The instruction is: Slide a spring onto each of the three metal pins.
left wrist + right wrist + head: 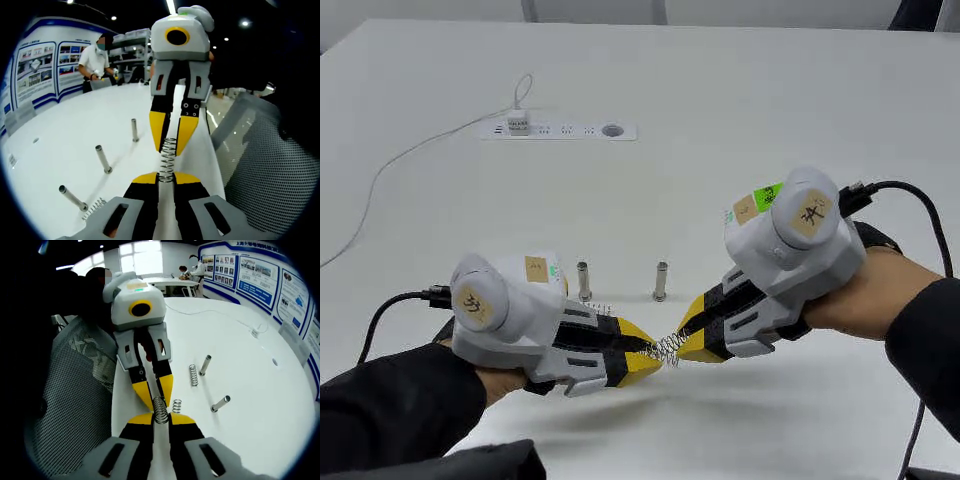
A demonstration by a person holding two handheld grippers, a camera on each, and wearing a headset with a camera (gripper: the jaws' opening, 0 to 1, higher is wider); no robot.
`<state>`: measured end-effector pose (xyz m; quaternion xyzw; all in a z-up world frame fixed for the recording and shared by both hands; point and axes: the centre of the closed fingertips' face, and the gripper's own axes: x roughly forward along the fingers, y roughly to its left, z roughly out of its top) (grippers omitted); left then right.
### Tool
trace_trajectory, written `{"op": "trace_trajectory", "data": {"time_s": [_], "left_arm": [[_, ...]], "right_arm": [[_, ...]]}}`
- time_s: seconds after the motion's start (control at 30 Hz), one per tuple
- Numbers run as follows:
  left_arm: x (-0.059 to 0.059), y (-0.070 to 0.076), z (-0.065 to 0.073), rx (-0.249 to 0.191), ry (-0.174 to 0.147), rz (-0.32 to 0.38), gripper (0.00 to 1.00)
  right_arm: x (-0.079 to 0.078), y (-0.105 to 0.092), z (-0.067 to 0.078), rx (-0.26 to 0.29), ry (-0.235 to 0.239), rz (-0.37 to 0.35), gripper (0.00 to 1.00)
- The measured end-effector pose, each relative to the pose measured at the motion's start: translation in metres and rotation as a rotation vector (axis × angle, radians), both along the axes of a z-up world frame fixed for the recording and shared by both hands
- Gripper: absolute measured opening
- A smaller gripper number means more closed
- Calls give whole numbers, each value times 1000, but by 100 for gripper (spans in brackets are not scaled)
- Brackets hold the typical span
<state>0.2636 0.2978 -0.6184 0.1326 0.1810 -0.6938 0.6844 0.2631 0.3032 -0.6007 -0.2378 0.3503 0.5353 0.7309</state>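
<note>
Three pins (103,159) are shown standing in the left gripper view, two in the head view; two loose springs (193,375) are shown beside them in the right gripper view. One spring (668,349) is held over the white counter's (770,120) near edge, its ends clamped in the narrowed jaws of the left gripper (655,362) and the right gripper (686,346); display boards line the room.

A white desk (770,90) spans the scene. On its far left part lies a white power strip (560,130) with a small adapter (518,124) plugged in, and a thin cable (382,170) trails off left. A grey mesh chair (270,165) stands beside the near edge. A person in a white shirt (94,62) stands by blue-framed display boards (37,65).
</note>
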Motion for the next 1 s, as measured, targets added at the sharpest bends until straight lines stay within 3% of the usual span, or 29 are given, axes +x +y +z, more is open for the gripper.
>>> {"op": "trace_trajectory", "data": {"time_s": [0.2,1.0], "left_arm": [[-4,-2,-1,9,1,-8,10],[-6,-5,-3,9,-11,-6,11]], "right_arm": [[-2,13,10,20,-11,19,12],[-3,12,-1,-45,14,30,12]]}}
